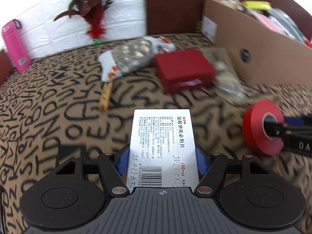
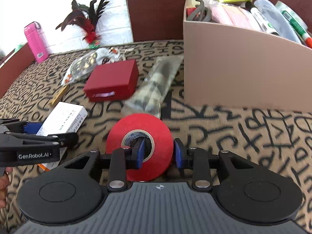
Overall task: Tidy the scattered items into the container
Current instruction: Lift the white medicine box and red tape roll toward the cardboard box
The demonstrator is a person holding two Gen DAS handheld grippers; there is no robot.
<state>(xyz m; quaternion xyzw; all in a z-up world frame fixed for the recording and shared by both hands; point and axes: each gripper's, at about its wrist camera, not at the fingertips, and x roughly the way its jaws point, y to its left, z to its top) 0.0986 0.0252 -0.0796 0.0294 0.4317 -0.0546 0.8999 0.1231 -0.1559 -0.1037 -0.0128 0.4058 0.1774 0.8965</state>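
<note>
A white medicine box [image 1: 161, 136] with black print and a barcode sits between the blue pads of my left gripper [image 1: 162, 161], which is shut on its two long sides just above the letter-patterned cloth. To the right, my right gripper [image 2: 159, 153] is shut on the wall of a red tape roll [image 2: 140, 124], one pad inside the core hole and the other against the outer rim. In the left wrist view the roll [image 1: 253, 128] and the right gripper [image 1: 280, 122] show at the right edge. The cardboard container [image 2: 234, 68] stands at the back right, filled with several items.
On the cloth lie a dark red box [image 2: 113, 80], a snack bag [image 2: 83, 66], a clear packet [image 2: 156, 85] and a wooden clip [image 1: 105, 97]. A pink bottle [image 2: 36, 41] and a feather toy [image 2: 87, 25] stand against the white wall. A person's hand [image 2: 3, 185] shows at the left edge.
</note>
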